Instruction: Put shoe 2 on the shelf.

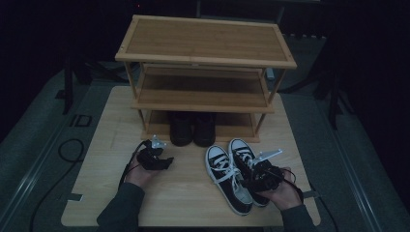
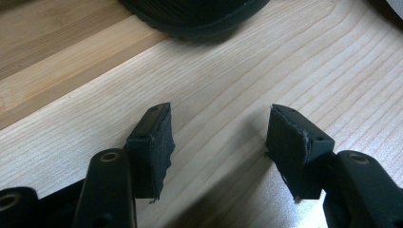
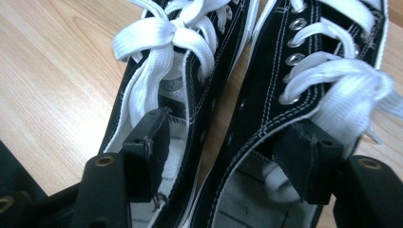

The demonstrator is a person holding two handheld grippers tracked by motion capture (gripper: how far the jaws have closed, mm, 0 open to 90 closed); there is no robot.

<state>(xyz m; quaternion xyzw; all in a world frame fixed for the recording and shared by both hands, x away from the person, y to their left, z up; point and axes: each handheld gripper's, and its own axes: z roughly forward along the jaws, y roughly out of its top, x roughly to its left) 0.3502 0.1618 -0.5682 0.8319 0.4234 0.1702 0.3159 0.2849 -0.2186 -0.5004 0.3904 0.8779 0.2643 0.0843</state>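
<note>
boots (image 1: 192,128): rear halves hidden under rack (image 1: 205,53) | sneakers (image 3: 266,95): toes, heels cut by frame | near table (image 1: 183,212) edge cut off

No brand, number or sign can be read anywhere. Faint marks are seen printed on the insole of the left sneaker (image 3: 173,88) in the right gripper view, but they are too blurred to be made out.
</note>
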